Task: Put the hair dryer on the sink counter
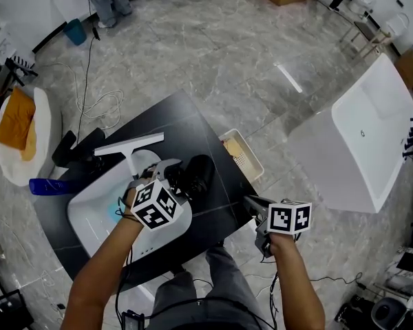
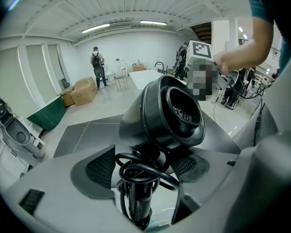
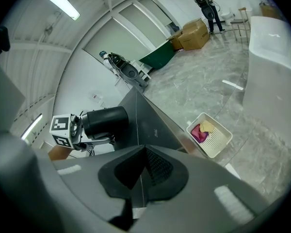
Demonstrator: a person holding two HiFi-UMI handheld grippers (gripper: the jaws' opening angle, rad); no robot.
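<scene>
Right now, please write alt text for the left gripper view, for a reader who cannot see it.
The left gripper grips a black hair dryer by its cord-wrapped handle, and the round barrel opening faces the camera. Behind lie a dark counter and, far off, a standing person.

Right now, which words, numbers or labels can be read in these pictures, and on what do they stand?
No text is readable.
Marker cube on left gripper, and likewise on right gripper: square patterns, no letters.
Wall notice: too small to read.
On the hair dryer: no print visible.
</scene>
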